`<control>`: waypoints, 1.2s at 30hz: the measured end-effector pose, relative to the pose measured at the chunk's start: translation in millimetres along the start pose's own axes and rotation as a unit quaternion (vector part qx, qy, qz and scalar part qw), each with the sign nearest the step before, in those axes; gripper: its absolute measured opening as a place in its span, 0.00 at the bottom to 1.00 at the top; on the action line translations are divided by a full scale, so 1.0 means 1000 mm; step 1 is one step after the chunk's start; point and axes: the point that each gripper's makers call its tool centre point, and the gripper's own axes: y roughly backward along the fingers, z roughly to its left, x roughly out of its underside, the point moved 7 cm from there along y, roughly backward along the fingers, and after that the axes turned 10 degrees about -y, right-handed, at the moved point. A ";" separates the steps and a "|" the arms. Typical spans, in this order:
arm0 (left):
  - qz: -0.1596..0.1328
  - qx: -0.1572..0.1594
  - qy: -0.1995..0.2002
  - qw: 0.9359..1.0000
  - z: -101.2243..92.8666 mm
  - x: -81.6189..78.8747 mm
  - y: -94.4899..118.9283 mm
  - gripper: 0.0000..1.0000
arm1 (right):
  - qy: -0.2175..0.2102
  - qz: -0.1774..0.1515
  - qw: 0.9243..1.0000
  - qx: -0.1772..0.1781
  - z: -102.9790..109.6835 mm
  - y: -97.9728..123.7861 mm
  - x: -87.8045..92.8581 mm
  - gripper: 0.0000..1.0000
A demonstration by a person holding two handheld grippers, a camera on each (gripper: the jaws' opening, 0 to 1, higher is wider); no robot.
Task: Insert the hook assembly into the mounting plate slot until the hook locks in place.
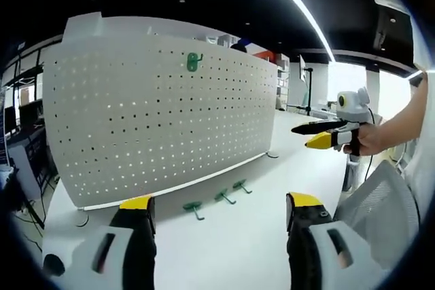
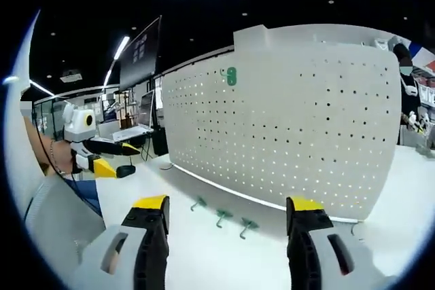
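A white pegboard mounting plate [image 1: 163,113] [image 2: 299,120] stands upright on the white table. One green hook [image 1: 194,62] [image 2: 231,76] hangs near its top. Three loose green hooks [image 1: 216,199] [image 2: 223,215] lie on the table at the plate's foot. My left gripper [image 1: 221,212] is open, its yellow-tipped jaws just short of the loose hooks with nothing between them. My right gripper [image 2: 228,212] is open too, holding nothing, also near the hooks. The other gripper [image 1: 325,135] [image 2: 109,161] appears to the side in each view, held by a hand.
The white table [image 1: 224,256] runs along the plate's front. A grey mesh chair back [image 1: 380,208] [image 2: 58,222] sits close to the person. Desks, monitors and shelves stand in the room behind, and a person [image 2: 408,86] is beyond the plate's end.
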 end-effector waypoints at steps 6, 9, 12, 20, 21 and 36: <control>0.005 0.002 0.000 1.000 0.000 0.004 0.002 0.81 | -0.003 0.009 1.000 0.004 -0.003 0.009 0.008 0.68; 0.009 0.003 0.001 1.000 0.000 0.006 0.004 0.81 | -0.003 0.013 1.000 0.006 -0.004 0.012 0.010 0.68; 0.012 0.004 0.001 1.000 0.000 0.009 0.007 0.81 | -0.004 0.019 1.000 0.006 -0.004 0.015 0.013 0.68; 0.018 0.003 0.004 1.000 0.004 0.014 0.014 0.80 | -0.007 0.037 0.999 0.007 -0.004 0.023 0.023 0.69; 0.019 0.004 0.004 1.000 0.004 0.014 0.015 0.80 | -0.009 0.039 0.999 0.007 -0.004 0.024 0.025 0.69; 0.033 0.012 0.005 0.999 0.008 0.021 0.023 0.80 | -0.010 0.054 0.998 0.014 -0.006 0.034 0.035 0.69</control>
